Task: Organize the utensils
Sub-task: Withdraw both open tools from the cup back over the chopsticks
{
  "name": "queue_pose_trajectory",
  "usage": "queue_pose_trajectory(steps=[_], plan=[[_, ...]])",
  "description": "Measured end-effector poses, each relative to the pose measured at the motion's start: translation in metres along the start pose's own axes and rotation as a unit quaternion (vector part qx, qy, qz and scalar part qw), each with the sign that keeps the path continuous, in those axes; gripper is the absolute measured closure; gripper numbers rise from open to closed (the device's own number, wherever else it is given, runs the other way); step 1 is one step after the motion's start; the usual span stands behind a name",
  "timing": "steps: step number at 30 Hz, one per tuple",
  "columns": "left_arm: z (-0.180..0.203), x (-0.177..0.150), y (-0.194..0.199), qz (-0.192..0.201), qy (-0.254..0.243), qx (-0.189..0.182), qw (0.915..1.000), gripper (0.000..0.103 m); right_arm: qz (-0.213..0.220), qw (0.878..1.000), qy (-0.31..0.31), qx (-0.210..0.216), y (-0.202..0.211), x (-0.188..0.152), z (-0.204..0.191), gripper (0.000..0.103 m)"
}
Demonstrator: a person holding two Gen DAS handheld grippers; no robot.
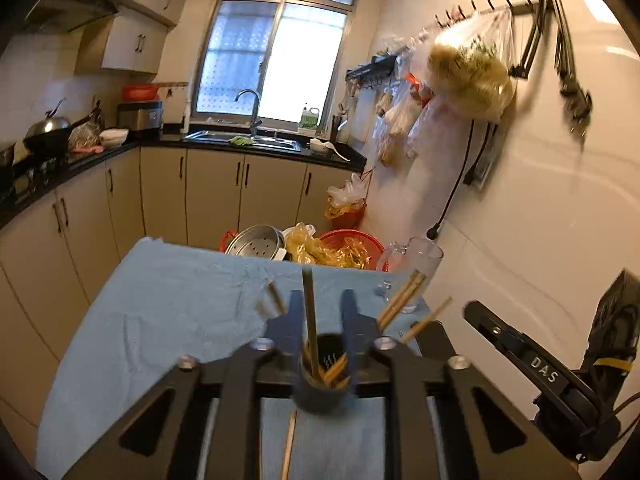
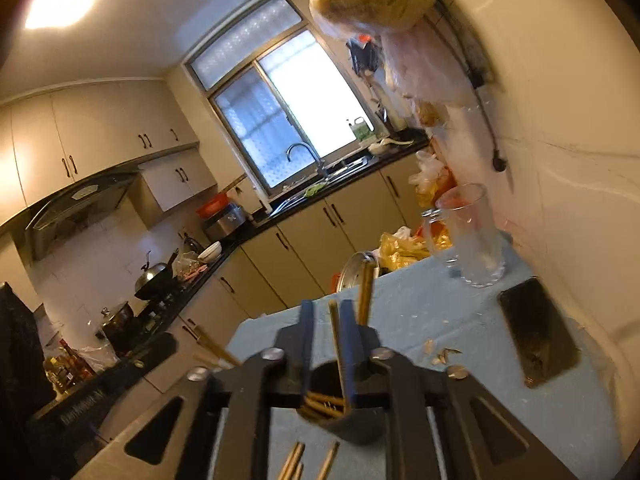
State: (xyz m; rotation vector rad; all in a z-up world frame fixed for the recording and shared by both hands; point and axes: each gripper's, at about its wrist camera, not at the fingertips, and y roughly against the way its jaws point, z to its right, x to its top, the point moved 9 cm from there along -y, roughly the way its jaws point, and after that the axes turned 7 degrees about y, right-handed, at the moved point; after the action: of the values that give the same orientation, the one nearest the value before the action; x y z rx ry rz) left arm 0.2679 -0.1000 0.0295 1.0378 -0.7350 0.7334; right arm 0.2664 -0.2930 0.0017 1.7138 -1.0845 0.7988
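Chopstick (image 1: 309, 312) upright between left gripper (image 1: 322, 308) fingers

The bench (image 1: 160, 320) is covered with a matt, wrinkled light-blue cloth. The chopsticks (image 1: 310, 320) look like pale wood. The holder (image 1: 320, 392) is dark and matt. The mug (image 2: 472, 236) is clear, smooth glass. The phone (image 2: 538, 332) is glossy black.

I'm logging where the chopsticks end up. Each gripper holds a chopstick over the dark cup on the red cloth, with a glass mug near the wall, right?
Not quite: the cloth is light blue, not red, as the left wrist view shows. The rest holds: each gripper pinches a chopstick over the dark cup, and the glass mug stands near the wall.
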Motion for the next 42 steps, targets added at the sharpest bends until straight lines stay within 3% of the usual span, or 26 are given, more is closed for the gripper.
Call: queue_pose_trajectory(steps=[1,6,9,12,16,30,38,42], plan=[[-0.009,-0.004,0.017,0.003,0.01,0.01,0.9999,0.074,0.0,1.0,-0.004,0.001,0.015,-0.006,0.001,0.079],[-0.059,-0.034,0.079,0.013,0.037,0.074,0.9965,0.044,-0.019,0.999,-0.027,0.02,0.063,-0.052,-0.004,0.067],[-0.092,-0.068,0.093,-0.017,0.054,0.099,0.9935,0.043,-0.061,0.997,-0.045,0.032,0.071,-0.096,-0.011,0.067],[-0.114,-0.097,0.09,-0.06,0.073,0.109,0.9895,0.043,-0.104,0.993,-0.024,0.04,0.066,-0.13,-0.026,0.067],[-0.126,-0.113,0.085,-0.086,0.087,0.113,0.9861,0.043,-0.151,0.987,-0.009,0.051,0.053,-0.157,-0.04,0.067],[-0.12,-0.125,0.065,-0.114,0.052,0.102,0.9869,0.043,-0.189,0.982,0.024,0.012,0.027,-0.169,-0.043,0.067],[-0.131,-0.135,0.028,-0.164,0.055,0.09,0.9809,0.043,-0.231,0.972,0.048,0.008,0.0,-0.183,-0.044,0.067],[-0.137,-0.135,0.012,-0.168,0.048,0.094,0.9801,0.043,-0.261,0.964,0.053,-0.002,-0.025,-0.195,-0.04,0.069]])
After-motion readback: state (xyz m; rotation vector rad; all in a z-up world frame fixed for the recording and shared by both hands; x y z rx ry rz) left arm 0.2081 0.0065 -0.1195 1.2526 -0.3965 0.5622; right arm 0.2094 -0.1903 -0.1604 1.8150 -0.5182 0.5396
